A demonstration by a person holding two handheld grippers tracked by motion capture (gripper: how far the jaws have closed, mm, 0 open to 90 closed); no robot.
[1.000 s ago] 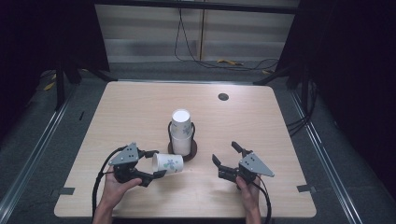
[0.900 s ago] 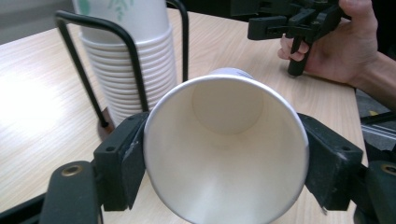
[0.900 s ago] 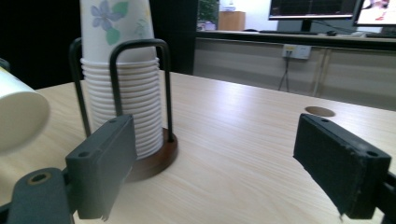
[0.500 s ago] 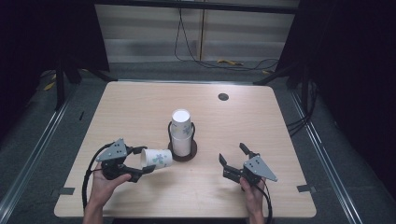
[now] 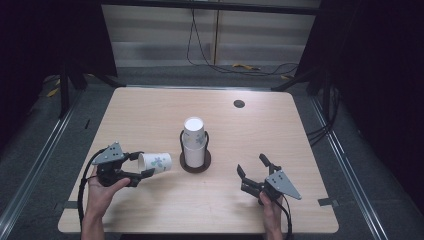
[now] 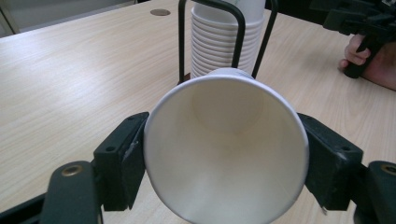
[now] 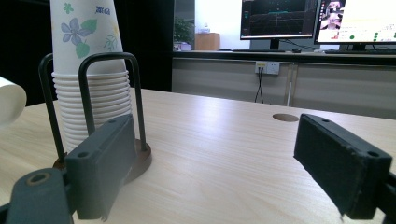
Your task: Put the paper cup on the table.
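Note:
A stack of white paper cups [image 5: 194, 141] with flower print stands upside down in a black wire holder [image 5: 195, 162] at the table's middle. My left gripper [image 5: 145, 165] is shut on a single paper cup [image 5: 155, 163], held on its side left of the holder. In the left gripper view the cup's open mouth [image 6: 226, 149] faces the camera between both pads, with the stack [image 6: 226, 39] behind it. My right gripper [image 5: 252, 172] is open, right of the holder, with nothing between its jaws. The stack [image 7: 91, 79] and holder [image 7: 109, 102] stand at the left of the right gripper view.
The light wooden table [image 5: 280, 135] has a round cable hole [image 5: 239, 104] at its far right. Black stands and cables lie on the floor beyond the far edge. In the right gripper view, monitors [image 7: 280, 18] sit on a desk in the background.
My left gripper has pulled the single cup away from the stack, moving left and toward the near edge. My right gripper has drifted slightly right and nearer.

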